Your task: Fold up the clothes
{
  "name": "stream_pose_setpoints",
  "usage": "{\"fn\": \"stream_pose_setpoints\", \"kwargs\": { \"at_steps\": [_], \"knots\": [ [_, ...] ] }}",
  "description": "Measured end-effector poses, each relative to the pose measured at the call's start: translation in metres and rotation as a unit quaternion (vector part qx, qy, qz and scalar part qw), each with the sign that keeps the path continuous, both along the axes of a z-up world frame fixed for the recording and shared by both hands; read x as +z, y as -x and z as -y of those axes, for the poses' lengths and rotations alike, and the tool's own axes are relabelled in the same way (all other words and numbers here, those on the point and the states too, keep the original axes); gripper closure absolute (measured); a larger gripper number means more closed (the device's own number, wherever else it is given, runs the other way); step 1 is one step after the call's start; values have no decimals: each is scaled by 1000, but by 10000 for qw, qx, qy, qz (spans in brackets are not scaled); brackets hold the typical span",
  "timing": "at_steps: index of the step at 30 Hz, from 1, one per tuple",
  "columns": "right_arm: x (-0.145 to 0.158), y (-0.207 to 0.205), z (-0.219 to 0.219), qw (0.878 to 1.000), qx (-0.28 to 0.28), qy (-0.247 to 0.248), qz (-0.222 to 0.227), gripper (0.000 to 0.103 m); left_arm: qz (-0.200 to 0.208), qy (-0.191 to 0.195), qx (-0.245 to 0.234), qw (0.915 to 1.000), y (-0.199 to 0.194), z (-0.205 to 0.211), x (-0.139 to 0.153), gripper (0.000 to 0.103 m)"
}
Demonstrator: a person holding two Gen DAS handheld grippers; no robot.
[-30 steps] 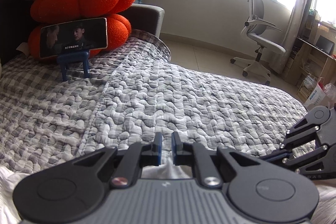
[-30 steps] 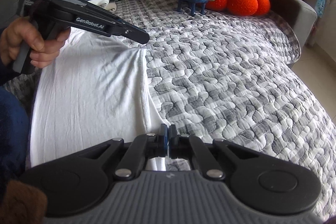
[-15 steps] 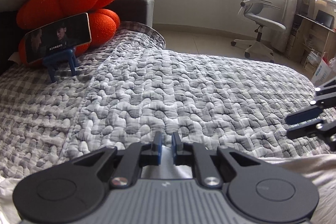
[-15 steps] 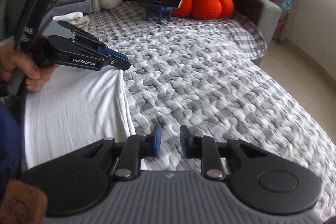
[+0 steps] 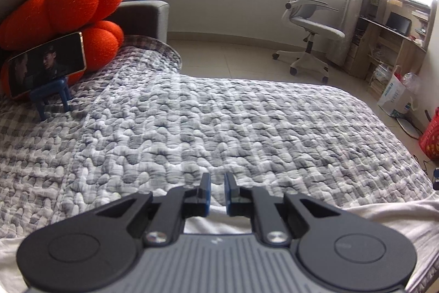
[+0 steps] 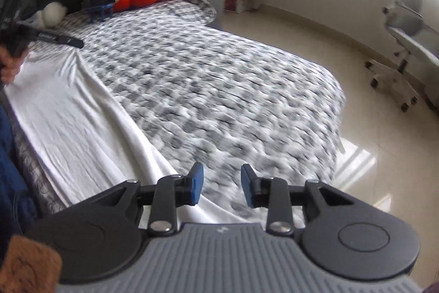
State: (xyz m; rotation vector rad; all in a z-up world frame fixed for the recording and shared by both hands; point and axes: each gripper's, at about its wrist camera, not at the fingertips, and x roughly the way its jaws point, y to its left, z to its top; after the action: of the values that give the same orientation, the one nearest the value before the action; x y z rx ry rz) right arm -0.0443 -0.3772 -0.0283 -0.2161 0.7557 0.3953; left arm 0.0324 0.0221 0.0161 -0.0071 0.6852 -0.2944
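A white garment (image 6: 71,125) lies flat in a long strip along the near edge of the grey quilted bed (image 6: 208,78). In the left wrist view its edge (image 5: 384,210) shows just under my left gripper (image 5: 217,191). That gripper's jaws stand a narrow gap apart with nothing between them. It also shows in the right wrist view (image 6: 74,42), over the garment's far corner. My right gripper (image 6: 221,187) is open and empty, just above the garment's near end.
A phone on a blue stand (image 5: 46,65) leans on orange pumpkin cushions (image 5: 68,13) at the bed's head. A white plush toy (image 6: 53,14) lies near them. An office chair (image 5: 310,29), a desk (image 5: 392,40) and a red basket (image 5: 430,136) stand beyond the bed.
My right gripper let go of the garment's edge, opened wide and swung right. The left gripper rose slightly; the right gripper left its view. The garment now lies stretched flat.
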Motion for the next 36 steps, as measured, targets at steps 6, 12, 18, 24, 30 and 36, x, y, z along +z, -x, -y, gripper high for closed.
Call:
{"fn": "stream_pose_setpoints", "kwargs": {
  "at_steps": [6, 12, 18, 24, 30, 36],
  "knots": [
    [-5, 18, 45, 9954, -717, -587, -246, 69, -248, -36, -771, 9967, 6, 38, -4, 91],
    [-18, 21, 53, 9895, -887, -1002, -547, 69, -374, -193, -1164, 9923, 11, 58, -11, 90],
    [-7, 40, 41, 9928, -856, -831, -69, 97, -620, -318, -1172, 9907, 5, 61, -20, 90],
    [9, 70, 15, 9963, -633, -350, 465, 98, -606, -466, -1227, 9895, 8, 65, -26, 87],
    [19, 95, -3, 9947, 32, -657, 788, 99, -548, -509, -1288, 9889, 8, 64, -26, 86],
    [8, 106, -19, 9956, 670, -525, 386, 100, -496, -497, -1302, 9890, 7, 64, -28, 86]
  ]
}}
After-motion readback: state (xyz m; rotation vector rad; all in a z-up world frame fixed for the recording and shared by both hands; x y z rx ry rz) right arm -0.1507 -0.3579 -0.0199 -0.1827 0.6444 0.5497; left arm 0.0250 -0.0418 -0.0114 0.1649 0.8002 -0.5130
